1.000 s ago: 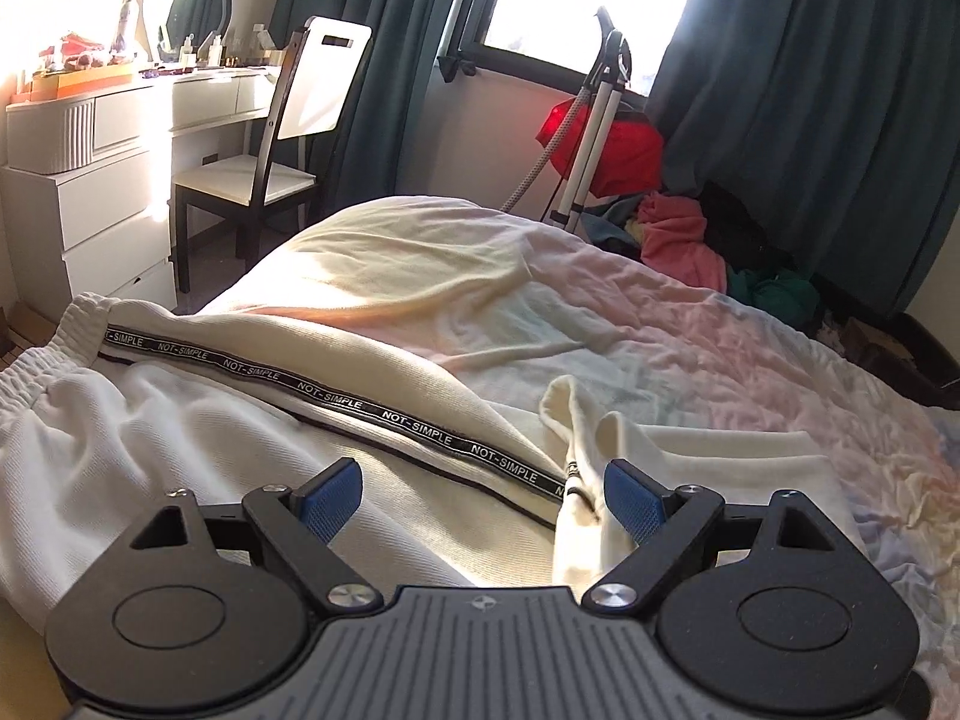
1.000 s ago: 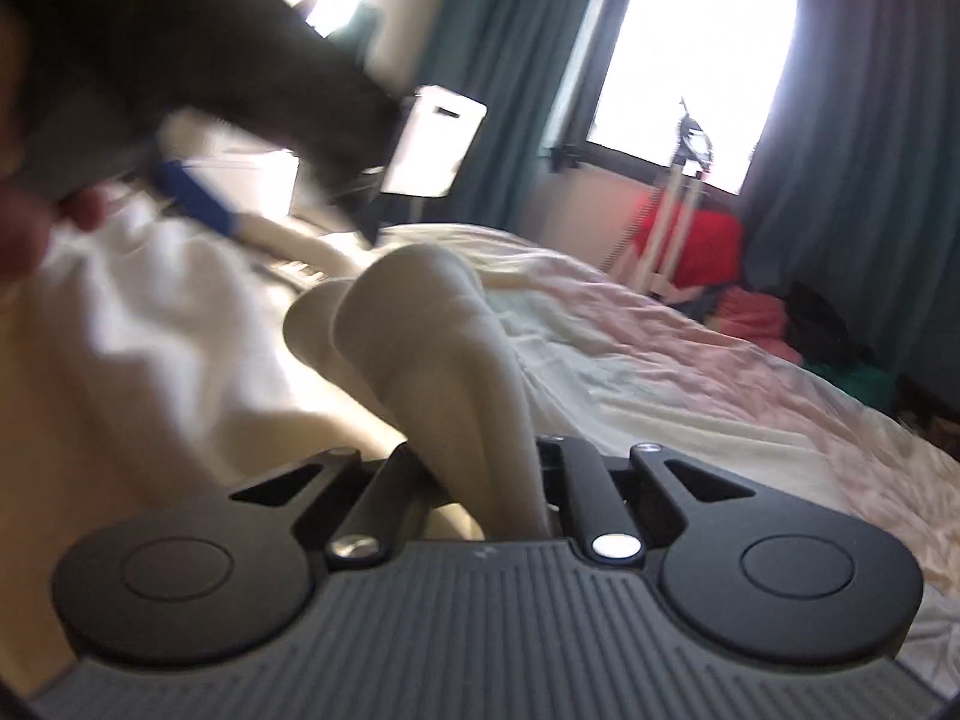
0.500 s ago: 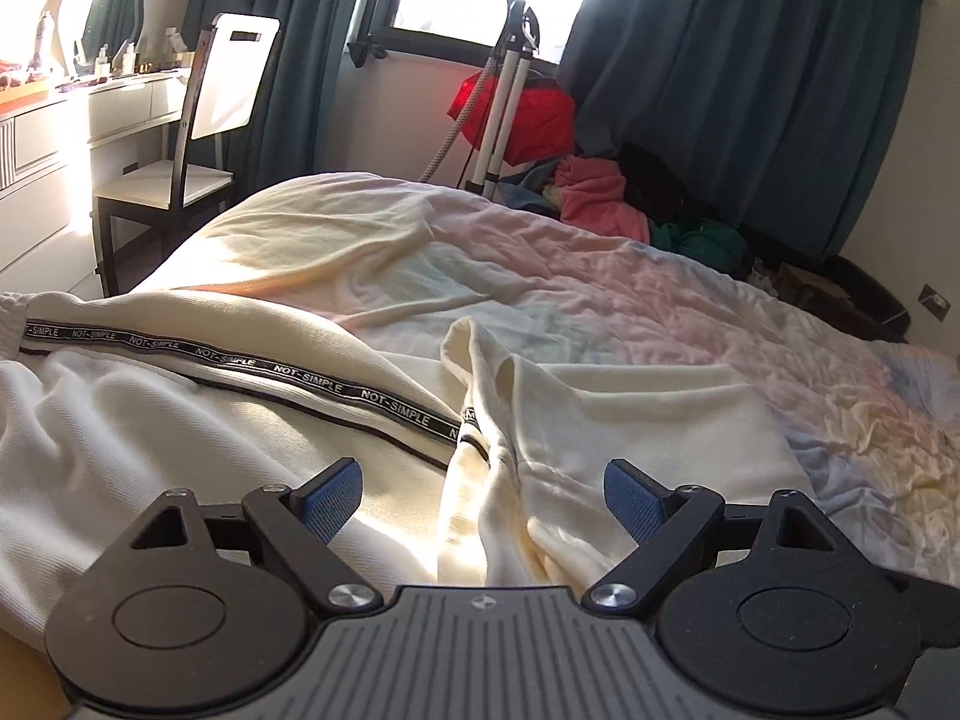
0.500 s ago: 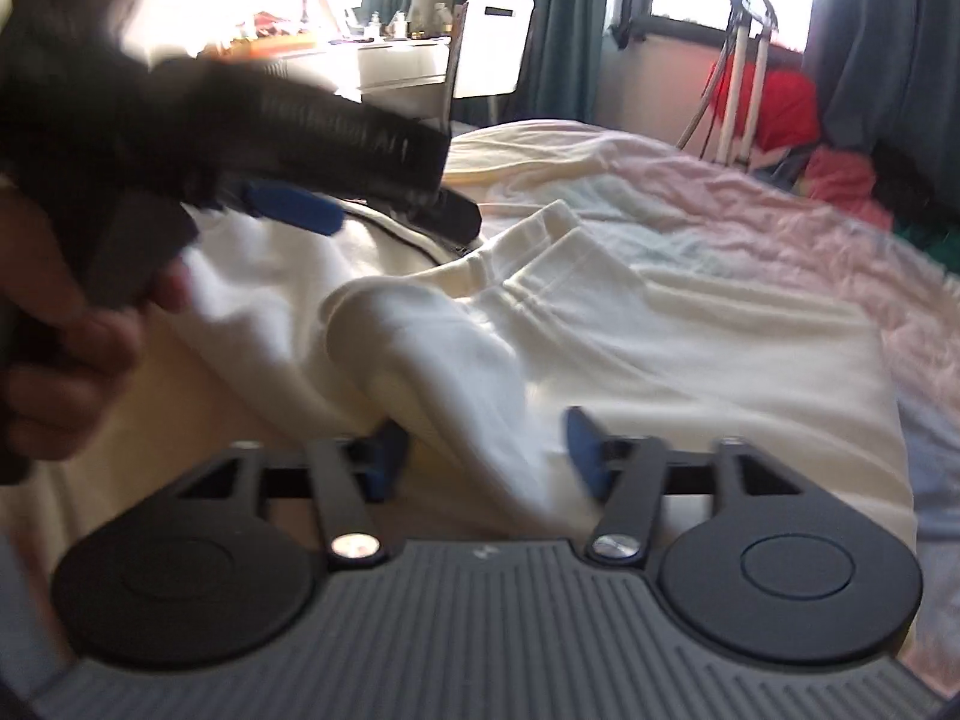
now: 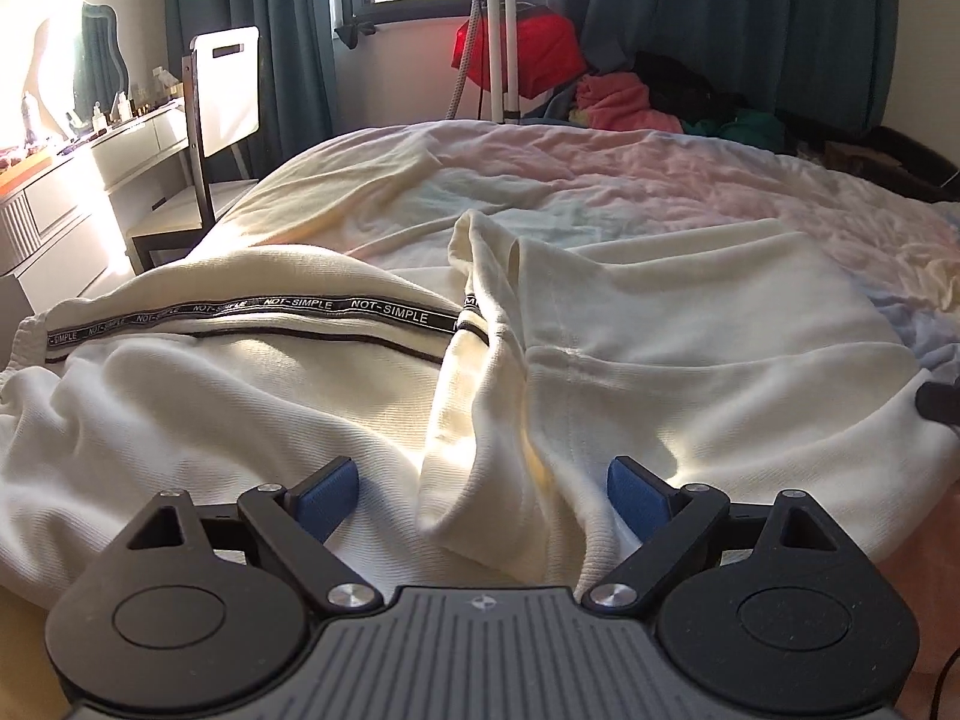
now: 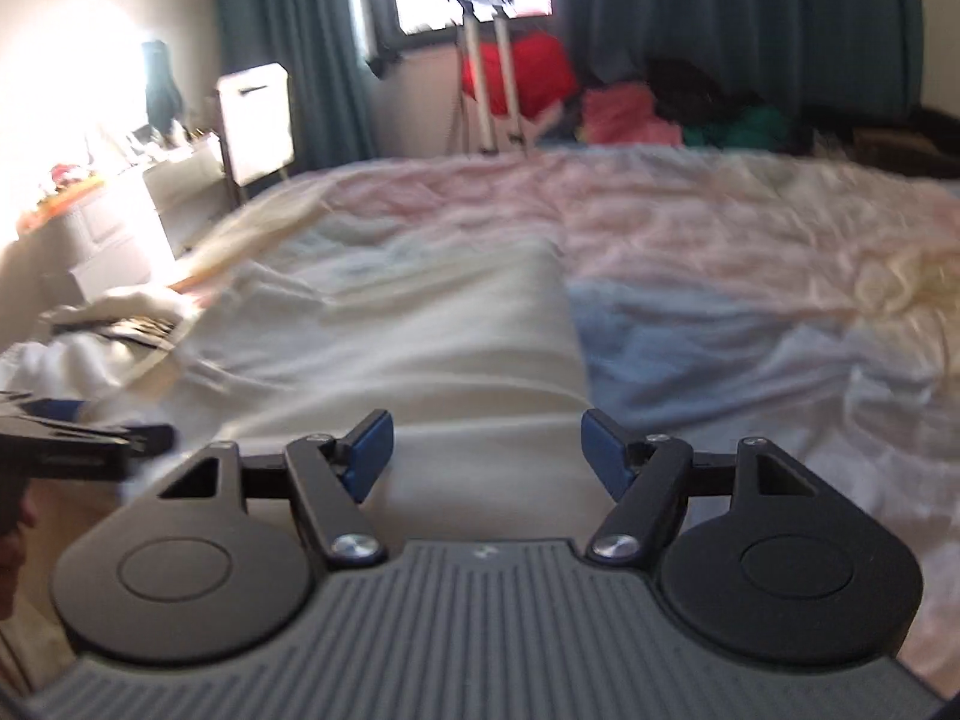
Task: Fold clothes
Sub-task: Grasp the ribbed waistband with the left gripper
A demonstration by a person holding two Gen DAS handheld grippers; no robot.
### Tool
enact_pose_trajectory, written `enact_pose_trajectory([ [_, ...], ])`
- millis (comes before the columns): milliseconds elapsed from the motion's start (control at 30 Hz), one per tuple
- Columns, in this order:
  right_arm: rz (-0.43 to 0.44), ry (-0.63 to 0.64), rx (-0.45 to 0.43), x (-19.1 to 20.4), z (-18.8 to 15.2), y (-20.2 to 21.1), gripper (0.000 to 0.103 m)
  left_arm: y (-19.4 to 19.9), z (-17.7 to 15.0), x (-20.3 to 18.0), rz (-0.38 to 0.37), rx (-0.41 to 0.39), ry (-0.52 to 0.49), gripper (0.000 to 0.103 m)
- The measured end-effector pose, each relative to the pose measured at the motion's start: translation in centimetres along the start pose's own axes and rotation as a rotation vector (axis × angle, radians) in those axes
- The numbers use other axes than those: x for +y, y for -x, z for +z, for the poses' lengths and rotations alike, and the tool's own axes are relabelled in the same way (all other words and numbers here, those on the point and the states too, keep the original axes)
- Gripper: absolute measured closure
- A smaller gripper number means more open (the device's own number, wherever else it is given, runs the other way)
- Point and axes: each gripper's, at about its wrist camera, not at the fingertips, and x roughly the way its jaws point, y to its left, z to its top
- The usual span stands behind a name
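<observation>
Cream sweatpants [image 5: 690,324] with a black "NOT-SIMPLE" side stripe [image 5: 270,312] lie spread on the bed. In the left wrist view my left gripper [image 5: 483,495] stands open just above a raised fold of the cloth near the front edge. In the blurred right wrist view one cream leg [image 6: 432,324] stretches away from my right gripper [image 6: 486,450], which is open with the fabric lying under its blue pads [image 6: 603,450]. The left gripper [image 6: 84,438] shows at that view's left edge.
The bed carries a pastel pink and blue quilt [image 5: 690,180]. A white dresser [image 5: 72,192] and a chair [image 5: 222,120] stand to the left. A garment steamer [image 5: 498,30], a red bag and a clothes pile [image 5: 624,102] sit under the window.
My right gripper opened and let go of the cream leg, which now lies flat on the bed. The left gripper swung right and stayed open.
</observation>
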Motion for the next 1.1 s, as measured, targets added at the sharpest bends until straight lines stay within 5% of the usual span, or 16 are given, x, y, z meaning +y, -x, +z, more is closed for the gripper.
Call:
enact_pose_trajectory([
  [267, 0.027, -0.079, 0.074, -1.4, -1.5, -1.7, 0.028, 0.1, 0.0, 0.0, 0.015, 0.016, 0.021, 0.008],
  [467, 0.033, -0.083, 0.071, -1.5, -1.6, -1.5, 0.028, 2.6, 0.6, 2.0, -0.015, -0.006, 0.145, 0.008],
  [633, 0.03, -0.079, 0.069, -1.5, -1.7, -1.4, 0.029, 5.4, 0.3, 7.0, -0.076, 0.002, 0.395, 0.005],
  [833, 0.023, -0.073, 0.067, -1.3, -1.6, -1.3, 0.029, 6.8, -2.8, 13.0, -0.184, 0.131, 0.761, 0.005],
  [1100, 0.021, -0.075, 0.064, -1.2, -1.6, -1.4, 0.028, 6.0, -5.6, 18.0, -0.062, 0.195, 1.071, 0.006],
])
